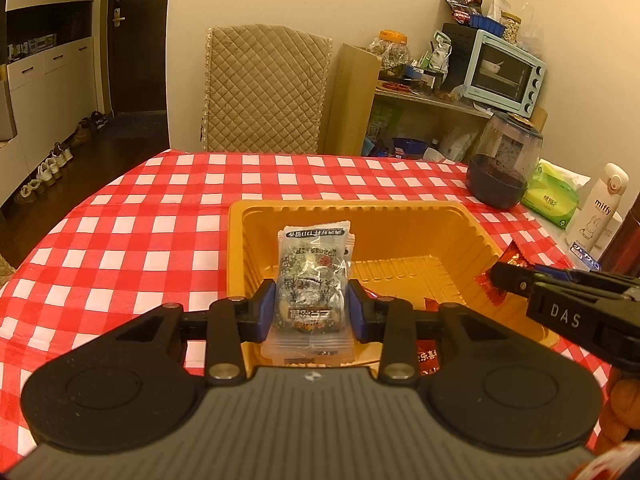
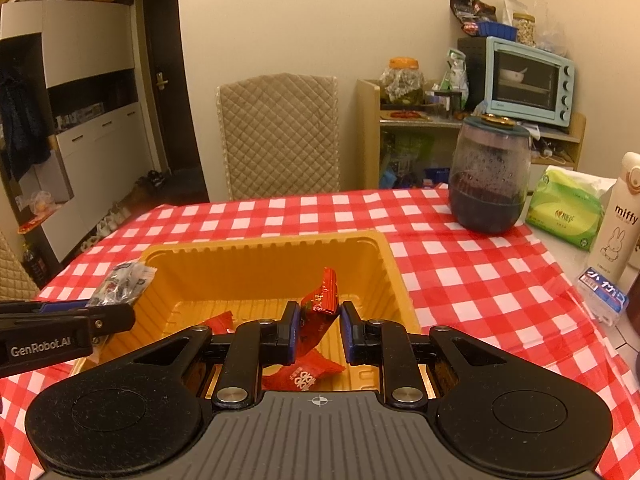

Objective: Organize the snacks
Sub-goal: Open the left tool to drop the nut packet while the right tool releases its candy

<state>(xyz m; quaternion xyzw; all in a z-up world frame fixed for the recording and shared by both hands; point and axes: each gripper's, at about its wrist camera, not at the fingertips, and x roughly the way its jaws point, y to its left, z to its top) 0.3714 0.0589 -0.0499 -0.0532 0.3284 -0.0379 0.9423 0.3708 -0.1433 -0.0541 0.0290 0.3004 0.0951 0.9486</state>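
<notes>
The left gripper (image 1: 311, 309) clamps a clear, crinkled snack packet (image 1: 310, 280) printed with dark characters, held upright over the near left part of the orange tray (image 1: 460, 216). The right gripper (image 2: 319, 326) pinches a shiny red wrapped snack (image 2: 322, 304) above the tray's near side, where 2 more red packets (image 2: 304, 374) lie on the tray floor.

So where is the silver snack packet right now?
The silver snack packet is gripped in the left tongs, held over the near-left part of the yellow tray, left of the red packet.
</notes>
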